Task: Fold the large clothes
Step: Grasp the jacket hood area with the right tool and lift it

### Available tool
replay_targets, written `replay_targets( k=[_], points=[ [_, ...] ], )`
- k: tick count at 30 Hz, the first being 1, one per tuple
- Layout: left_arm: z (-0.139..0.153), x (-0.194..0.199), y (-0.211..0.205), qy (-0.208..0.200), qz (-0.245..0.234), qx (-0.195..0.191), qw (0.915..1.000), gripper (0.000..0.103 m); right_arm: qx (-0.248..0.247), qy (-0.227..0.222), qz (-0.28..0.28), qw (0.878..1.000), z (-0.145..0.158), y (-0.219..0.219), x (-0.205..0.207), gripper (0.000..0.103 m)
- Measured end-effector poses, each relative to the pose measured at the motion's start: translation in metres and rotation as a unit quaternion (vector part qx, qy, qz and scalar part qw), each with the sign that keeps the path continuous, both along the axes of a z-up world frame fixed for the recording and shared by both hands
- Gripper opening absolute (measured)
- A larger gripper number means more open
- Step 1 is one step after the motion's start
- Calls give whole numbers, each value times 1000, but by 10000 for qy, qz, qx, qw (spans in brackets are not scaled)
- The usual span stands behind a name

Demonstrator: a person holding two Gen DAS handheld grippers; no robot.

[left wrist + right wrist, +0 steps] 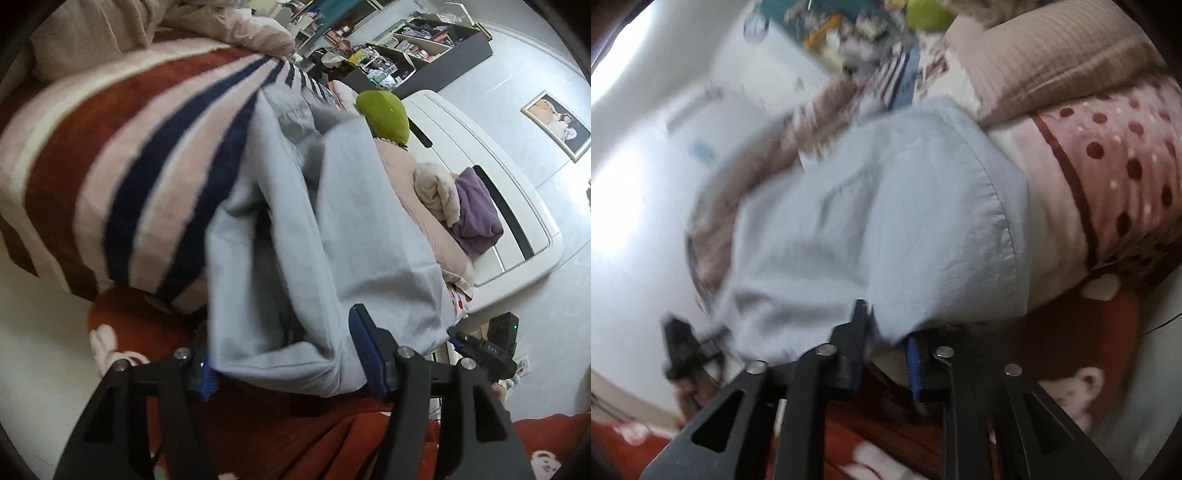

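A: Where is the garment sitting?

B: The pale blue garment (332, 229) is lying across the bed, draping over the near edge toward both cameras. In the left wrist view its hem is hanging down between the fingers of the left gripper (291, 365).

A: Is that gripper pinching it?

B: It is standing fairly wide. The blue pad on the right finger (365, 354) is lying against the cloth's edge, while the left pad is showing just below and beside the fold. I cannot tell whether either one is pressing.

A: And the other?

B: The right gripper (886, 339) is standing only narrowly apart. The garment (879, 221) is bunching down into the gap at the fingertips, though the blur is hiding whether the pads are actually biting on it.

A: What is bordering the cloth?

B: On the left view, a striped blanket (122, 158) is running alongside it, touching its left edge. A green cushion (384, 114) is sitting beyond its far end, with a purple bundle (476, 218) farther right near the white headboard (517, 206). On the right view, the stitched hem is lying beside a polka-dot blanket (1126, 177).

A: Any free room?

B: Below the bed's edge, a red rug (280, 435) is spreading under both grippers.
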State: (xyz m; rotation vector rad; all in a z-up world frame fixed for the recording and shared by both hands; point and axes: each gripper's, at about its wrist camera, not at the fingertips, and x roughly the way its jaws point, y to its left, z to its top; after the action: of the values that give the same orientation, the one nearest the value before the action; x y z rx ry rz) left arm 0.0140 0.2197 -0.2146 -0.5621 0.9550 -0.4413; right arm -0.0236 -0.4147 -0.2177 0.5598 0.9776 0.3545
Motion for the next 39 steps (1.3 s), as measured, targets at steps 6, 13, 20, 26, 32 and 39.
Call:
replay_targets(
  k=[6,13,20,26,32,39],
  points=[
    [60,16,28,-618,308,888,9937,74,-780,-57,24,9969,37,-24,-6,57],
    [119,93,-12,-1532,-408,1070,9815,79,-816,-1025,36,9914,100,-45,48,63],
    [133,233,-80,-1307,-944,1434,9764,81,-802,-1268,844,9851,125,3,197,80],
    [101,353,-100,-612,-1068,1546,9803,82,-997,-658,1375,9833,89,50,316,81],
    [38,447,-132,123,-1156,1741,9778,82,-1151,-55,1386,9836,24,80,430,82],
    [-12,500,-149,596,-1034,1589,9801,25,-641,679,1006,9905,-44,76,503,73]
  ],
)
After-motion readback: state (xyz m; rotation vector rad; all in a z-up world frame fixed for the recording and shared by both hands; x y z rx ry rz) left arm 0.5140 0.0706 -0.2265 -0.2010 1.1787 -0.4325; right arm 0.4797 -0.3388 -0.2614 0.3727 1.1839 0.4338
